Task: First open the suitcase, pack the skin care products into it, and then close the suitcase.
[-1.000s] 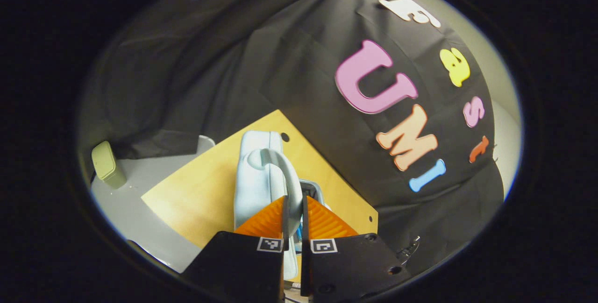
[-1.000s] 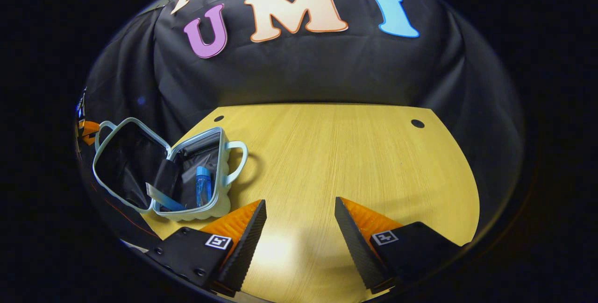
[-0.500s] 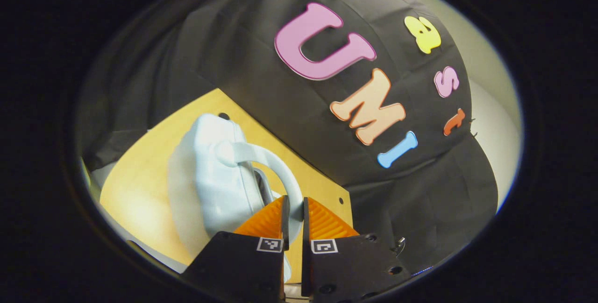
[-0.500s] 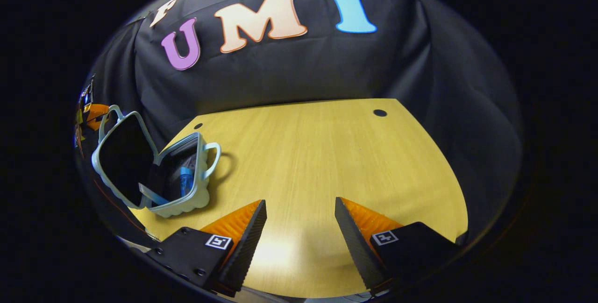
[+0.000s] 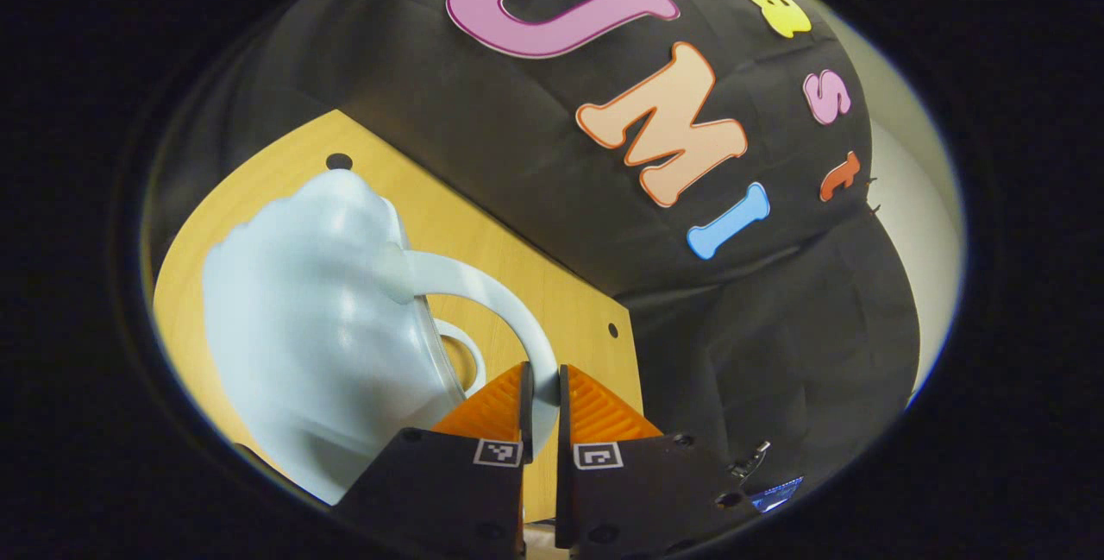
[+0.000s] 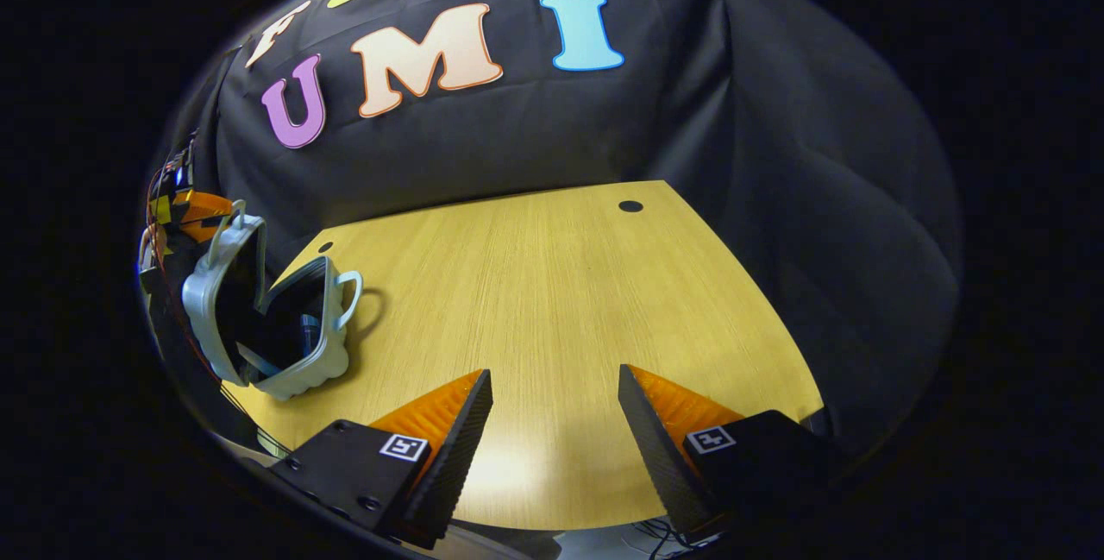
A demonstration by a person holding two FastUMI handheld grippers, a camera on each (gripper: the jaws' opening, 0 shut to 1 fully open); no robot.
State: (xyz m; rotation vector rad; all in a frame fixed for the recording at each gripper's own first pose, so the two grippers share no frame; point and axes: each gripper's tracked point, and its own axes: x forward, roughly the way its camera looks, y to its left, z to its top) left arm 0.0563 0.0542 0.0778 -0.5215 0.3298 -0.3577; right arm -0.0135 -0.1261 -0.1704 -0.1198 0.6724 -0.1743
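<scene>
Left gripper view: left tool [image 5: 542,392] pinches one suitcase [image 5: 319,327] handle [image 5: 492,301]; right tool [image 6: 554,422] gapes, empty.

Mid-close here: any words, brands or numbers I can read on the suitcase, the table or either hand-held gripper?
Suitcase: no text on the shell or handle.
Table: none.
Left hand-held gripper, shut on the handle: square markers, coded patterns only, no words.
Right hand-held gripper, open: the same kind of markers, no words.
Nothing readable.
</scene>
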